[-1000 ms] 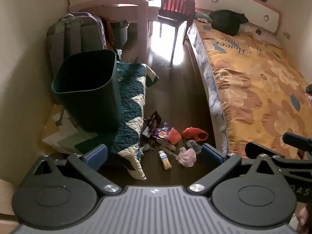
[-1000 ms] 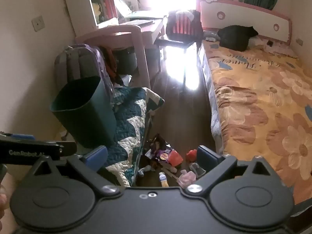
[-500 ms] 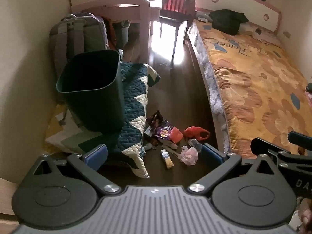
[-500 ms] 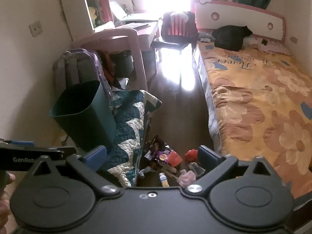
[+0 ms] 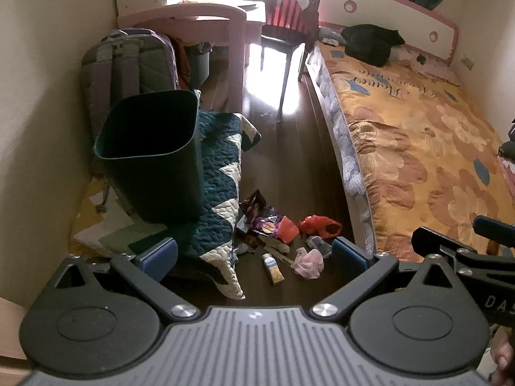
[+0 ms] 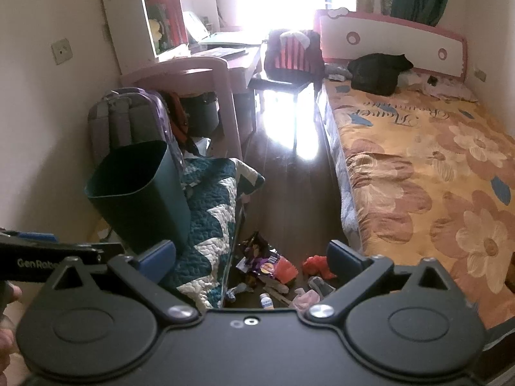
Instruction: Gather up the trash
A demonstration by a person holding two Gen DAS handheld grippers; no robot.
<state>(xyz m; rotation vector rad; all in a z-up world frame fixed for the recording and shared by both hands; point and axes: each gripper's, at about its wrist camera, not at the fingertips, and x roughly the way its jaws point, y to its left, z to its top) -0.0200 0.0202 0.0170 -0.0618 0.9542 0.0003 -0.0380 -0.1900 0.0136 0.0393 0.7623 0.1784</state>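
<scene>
Now both tongs, left [image 5: 254, 252] and right [image 6: 251, 257], hang released and empty above the trash [image 5: 283, 241] on the floor beside the bin [image 5: 151, 157], whose soft quilt [image 5: 222, 173] footing could tip it.

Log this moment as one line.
phase: approach | left gripper: open, empty | right gripper: open, empty | trash pile: on floor | bin: upright on quilt

"Gen Robo", cut off, on the left gripper [image 6: 32, 262]; "DAS" on the right gripper [image 5: 495, 302].
</scene>
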